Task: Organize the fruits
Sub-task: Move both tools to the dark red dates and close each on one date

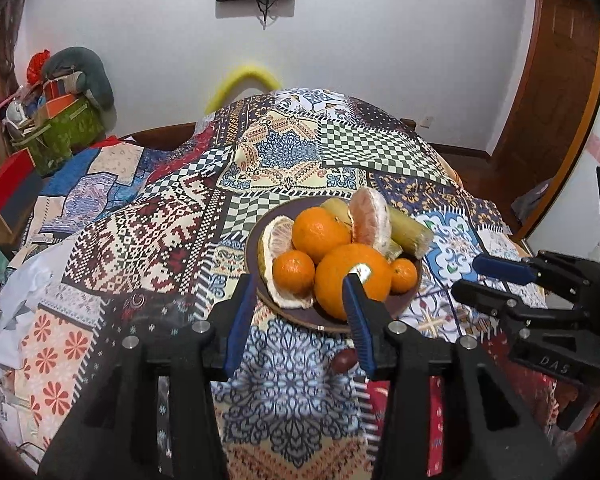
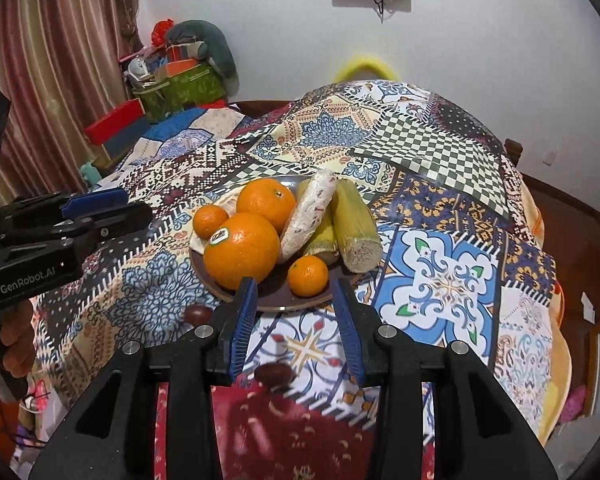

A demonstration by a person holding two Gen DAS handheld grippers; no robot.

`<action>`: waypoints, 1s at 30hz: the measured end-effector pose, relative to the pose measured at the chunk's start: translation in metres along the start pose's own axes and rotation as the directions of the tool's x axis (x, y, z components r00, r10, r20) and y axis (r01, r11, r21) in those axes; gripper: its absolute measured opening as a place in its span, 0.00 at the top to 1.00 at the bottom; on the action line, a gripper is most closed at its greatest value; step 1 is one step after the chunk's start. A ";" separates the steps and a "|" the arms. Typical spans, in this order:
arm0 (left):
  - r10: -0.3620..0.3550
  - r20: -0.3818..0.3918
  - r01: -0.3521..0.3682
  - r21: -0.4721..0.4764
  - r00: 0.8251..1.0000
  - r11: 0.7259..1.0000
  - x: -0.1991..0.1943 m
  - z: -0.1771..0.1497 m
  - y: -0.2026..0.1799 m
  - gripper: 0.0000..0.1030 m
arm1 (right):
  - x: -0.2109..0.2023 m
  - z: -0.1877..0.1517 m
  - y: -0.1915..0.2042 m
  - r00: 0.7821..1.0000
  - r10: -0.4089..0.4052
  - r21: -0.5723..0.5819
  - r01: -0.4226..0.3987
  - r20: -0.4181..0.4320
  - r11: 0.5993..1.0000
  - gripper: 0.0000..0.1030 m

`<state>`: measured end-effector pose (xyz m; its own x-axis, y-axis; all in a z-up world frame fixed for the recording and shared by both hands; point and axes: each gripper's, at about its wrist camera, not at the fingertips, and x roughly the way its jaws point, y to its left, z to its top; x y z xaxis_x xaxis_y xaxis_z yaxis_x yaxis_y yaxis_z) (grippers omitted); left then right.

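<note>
Where plate (image 2: 284,300) sits: oranges (image 2: 242,250), pomelo, cane; both tongs (image 1: 300,280) (image 2: 294,284) apart.

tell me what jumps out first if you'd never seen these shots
A dark plate heaped with fruit sits mid-table, the big stickered orange in front. The loud patchwork tablecloth covers everything around it. Both open grippers, left and right, hover at the plate's near rim.

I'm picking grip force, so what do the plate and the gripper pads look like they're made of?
Plate: probably glazed ceramic or glass, dark brown, with a glossy rim that catches light. Pads on the right gripper: likely blue rubber or soft plastic, matte, with fine ribbing across the face.
</note>
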<state>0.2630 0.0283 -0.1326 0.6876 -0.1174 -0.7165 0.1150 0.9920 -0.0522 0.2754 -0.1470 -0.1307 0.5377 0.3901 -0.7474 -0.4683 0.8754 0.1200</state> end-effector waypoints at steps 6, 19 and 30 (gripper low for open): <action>-0.003 -0.016 0.003 -0.012 1.000 1.000 -0.010 -0.018 0.000 0.56 | -0.007 -0.014 0.005 1.000 0.001 -0.002 -0.001 -0.016 1.000 0.65; -0.040 -0.111 0.035 -0.046 0.993 0.998 0.007 -0.051 -0.001 0.54 | 0.010 -0.048 0.014 0.993 0.038 0.007 -0.037 -0.109 0.999 0.64; -0.075 -0.186 0.072 -0.021 0.980 0.997 0.037 -0.064 -0.015 0.54 | 0.037 -0.053 0.007 0.986 0.061 0.022 -0.059 -0.156 0.998 0.64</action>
<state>0.2413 0.0122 -0.2028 0.5319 -0.1808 -0.8273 0.1489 0.9817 -0.1188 0.2549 -0.1415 -0.1916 0.3924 0.3940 -0.8312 -0.4832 0.8572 0.1782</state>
